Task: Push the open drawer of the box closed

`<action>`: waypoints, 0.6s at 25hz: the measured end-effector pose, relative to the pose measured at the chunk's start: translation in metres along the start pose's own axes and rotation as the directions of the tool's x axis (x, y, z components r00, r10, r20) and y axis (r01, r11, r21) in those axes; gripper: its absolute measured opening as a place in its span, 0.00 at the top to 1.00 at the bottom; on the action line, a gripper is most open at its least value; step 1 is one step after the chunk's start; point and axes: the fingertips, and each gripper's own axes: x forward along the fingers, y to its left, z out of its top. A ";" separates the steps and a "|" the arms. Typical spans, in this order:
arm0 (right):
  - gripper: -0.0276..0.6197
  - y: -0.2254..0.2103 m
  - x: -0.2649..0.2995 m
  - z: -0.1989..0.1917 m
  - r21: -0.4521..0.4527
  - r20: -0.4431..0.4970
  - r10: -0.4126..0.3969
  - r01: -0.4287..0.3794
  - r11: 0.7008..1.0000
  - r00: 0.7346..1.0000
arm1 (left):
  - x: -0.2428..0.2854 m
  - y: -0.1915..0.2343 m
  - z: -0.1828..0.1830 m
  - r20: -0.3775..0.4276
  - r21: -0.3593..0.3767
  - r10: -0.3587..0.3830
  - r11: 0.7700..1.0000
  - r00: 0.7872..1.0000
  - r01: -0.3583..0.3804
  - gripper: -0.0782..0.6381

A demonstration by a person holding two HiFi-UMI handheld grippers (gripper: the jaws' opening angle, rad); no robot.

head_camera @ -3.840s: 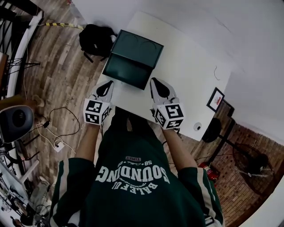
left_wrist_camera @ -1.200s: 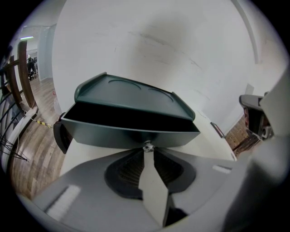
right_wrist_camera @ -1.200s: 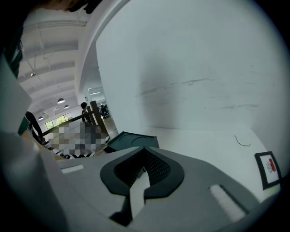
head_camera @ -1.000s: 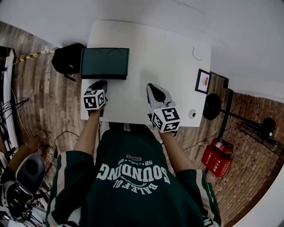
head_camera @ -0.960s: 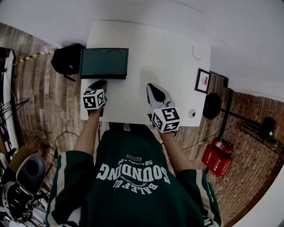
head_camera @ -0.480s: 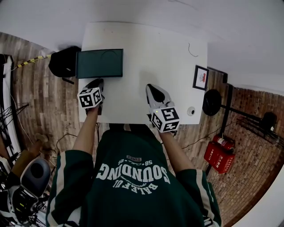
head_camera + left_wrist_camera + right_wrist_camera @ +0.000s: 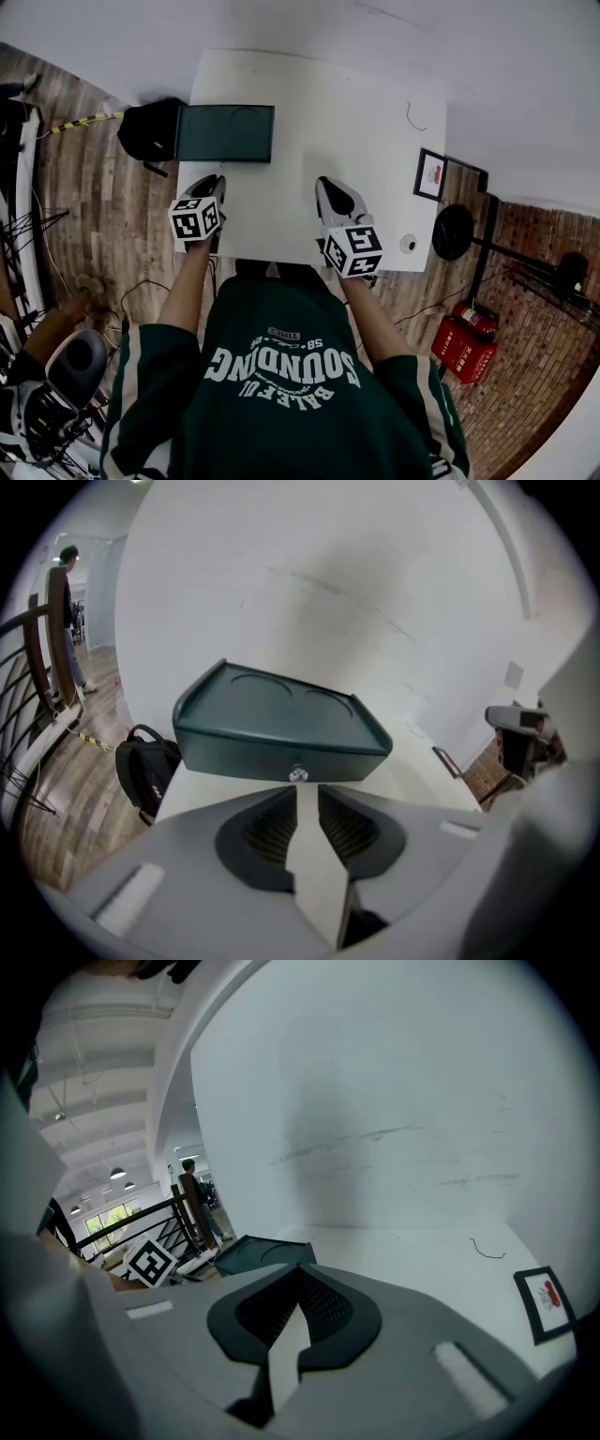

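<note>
Comparing with the earliest head view, where the drawer stood pulled out toward the person with a gripper at each side of it, the box (image 7: 225, 133) now shows a flush front and the drawer is shut. A second ago the left gripper (image 7: 215, 181) sat just at that front. Now a strip of bare tabletop (image 7: 309, 112) lies between them. The right gripper (image 7: 327, 186) has kept its place near the tabletop's middle.

The left gripper's (image 7: 307, 789) jaws stand apart by a slim gap with only white tabletop showing through, and they touch nothing. The right gripper's (image 7: 300, 1269) jaws meet at the tips and hold nothing.

The box sits at the far left corner of the tabletop, with a black backpack (image 7: 148, 127) on the floor beside it.

Only the left gripper view shows the small silver knob (image 7: 298, 774) at the middle of the drawer front. Only the head view takes in the red fire extinguisher (image 7: 465, 338) on the floor. The right gripper view catches a near corner of the box (image 7: 262, 1252), the left gripper's marker cube (image 7: 150, 1262) and the framed picture (image 7: 544, 1301) at the tabletop's right edge.
</note>
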 end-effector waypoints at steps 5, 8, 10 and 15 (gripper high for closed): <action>0.95 0.004 0.001 0.011 -0.019 0.033 0.012 -0.011 1.000 0.999 | -0.033 -0.013 0.028 0.091 0.084 -0.002 0.996 0.996 -0.005 0.74; 0.95 0.008 -0.001 0.022 -0.031 0.061 0.023 -0.021 0.999 0.998 | -0.054 -0.025 0.051 0.153 0.149 -0.011 0.989 0.988 -0.012 0.77; 0.95 0.012 -0.004 0.030 -0.041 0.081 0.031 -0.028 0.999 0.996 | -0.069 -0.035 0.067 0.190 0.208 -0.020 0.978 0.982 -0.020 0.82; 0.95 0.024 -0.004 0.060 -0.090 0.144 0.059 -0.046 0.995 0.988 | -0.099 -0.055 0.111 0.295 0.295 -0.060 0.955 0.954 -0.032 0.82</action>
